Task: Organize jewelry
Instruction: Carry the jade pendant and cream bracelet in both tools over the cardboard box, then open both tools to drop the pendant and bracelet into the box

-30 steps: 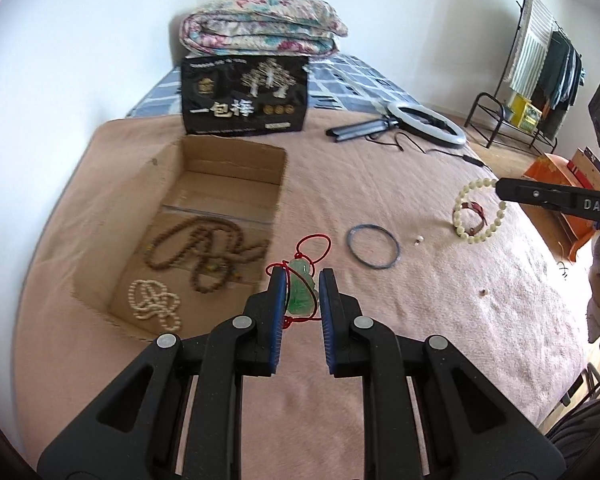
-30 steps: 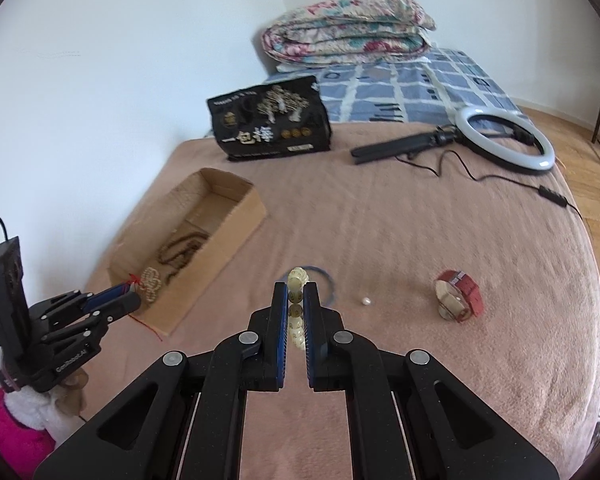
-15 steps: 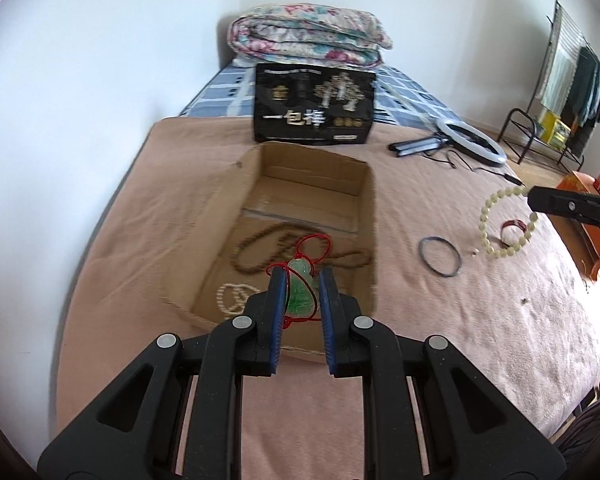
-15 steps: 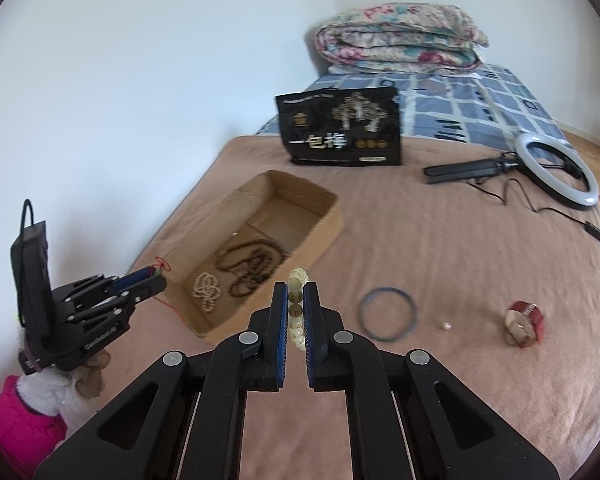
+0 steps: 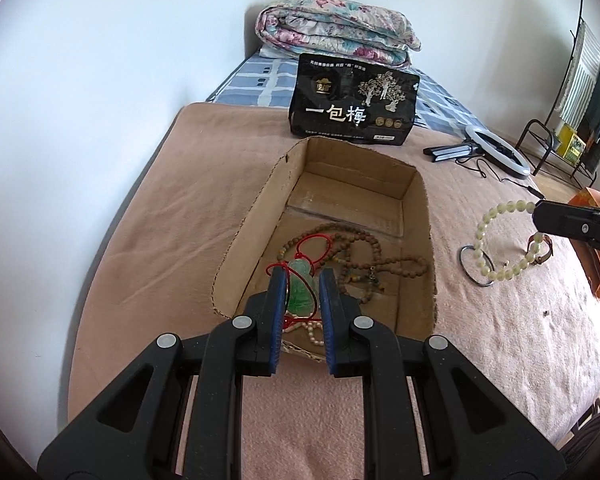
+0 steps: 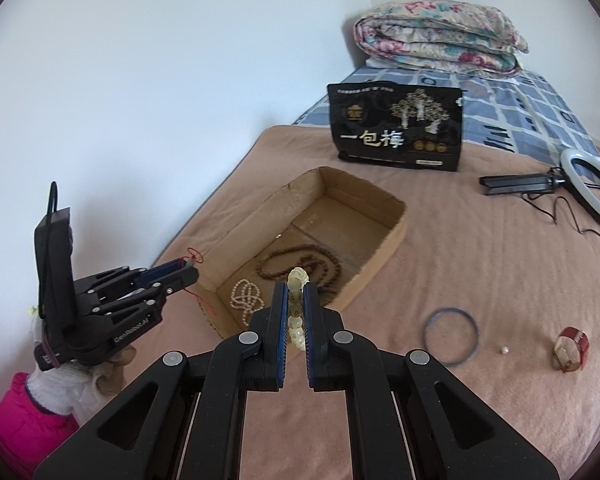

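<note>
1. I am carrying the jade pendant point(image 5: 300, 289) on its red cord in my left gripper point(image 5: 301, 280) from over the blanket to above the near end of the cardboard box point(image 5: 416, 184).
2. I am bringing my right gripper point(image 6: 296, 300), clamped on the pale bead bracelet point(image 6: 296, 312), leftward toward the box, leaving the blue ring point(image 6: 452, 336) and the watch point(image 6: 571, 349) behind on its right.
</note>
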A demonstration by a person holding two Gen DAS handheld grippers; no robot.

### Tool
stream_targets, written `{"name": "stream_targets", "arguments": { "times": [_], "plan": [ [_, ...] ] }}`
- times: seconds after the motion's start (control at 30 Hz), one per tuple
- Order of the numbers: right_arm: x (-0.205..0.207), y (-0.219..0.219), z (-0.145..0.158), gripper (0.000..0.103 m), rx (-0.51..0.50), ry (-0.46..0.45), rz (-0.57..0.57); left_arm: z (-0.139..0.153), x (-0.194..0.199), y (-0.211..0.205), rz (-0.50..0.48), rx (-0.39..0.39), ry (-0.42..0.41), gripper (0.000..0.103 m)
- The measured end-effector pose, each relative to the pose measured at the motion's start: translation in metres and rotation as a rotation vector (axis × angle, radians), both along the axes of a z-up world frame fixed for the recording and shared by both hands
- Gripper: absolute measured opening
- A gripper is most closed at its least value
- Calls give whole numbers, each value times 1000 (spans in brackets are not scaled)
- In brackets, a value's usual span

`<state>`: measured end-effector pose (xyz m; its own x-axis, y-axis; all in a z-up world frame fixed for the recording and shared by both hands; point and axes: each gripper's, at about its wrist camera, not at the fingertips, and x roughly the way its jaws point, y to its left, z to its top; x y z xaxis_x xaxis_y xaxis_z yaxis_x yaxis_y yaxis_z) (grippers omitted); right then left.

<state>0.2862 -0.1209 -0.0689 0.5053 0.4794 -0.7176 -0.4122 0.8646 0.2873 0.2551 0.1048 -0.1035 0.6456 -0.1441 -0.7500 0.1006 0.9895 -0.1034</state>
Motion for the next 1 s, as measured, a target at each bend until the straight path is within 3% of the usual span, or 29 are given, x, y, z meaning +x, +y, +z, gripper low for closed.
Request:
{"name": "stream_targets", "arguments": {
  "times": [0.5,1.0],
  "plan": [
    [17,25,-26,6,-8,53,10,-11,13,6,14,-13,23,15],
    [23,37,-30,6,-26,60,22,-12,14,1,2,-14,24,15]
  ]
}}
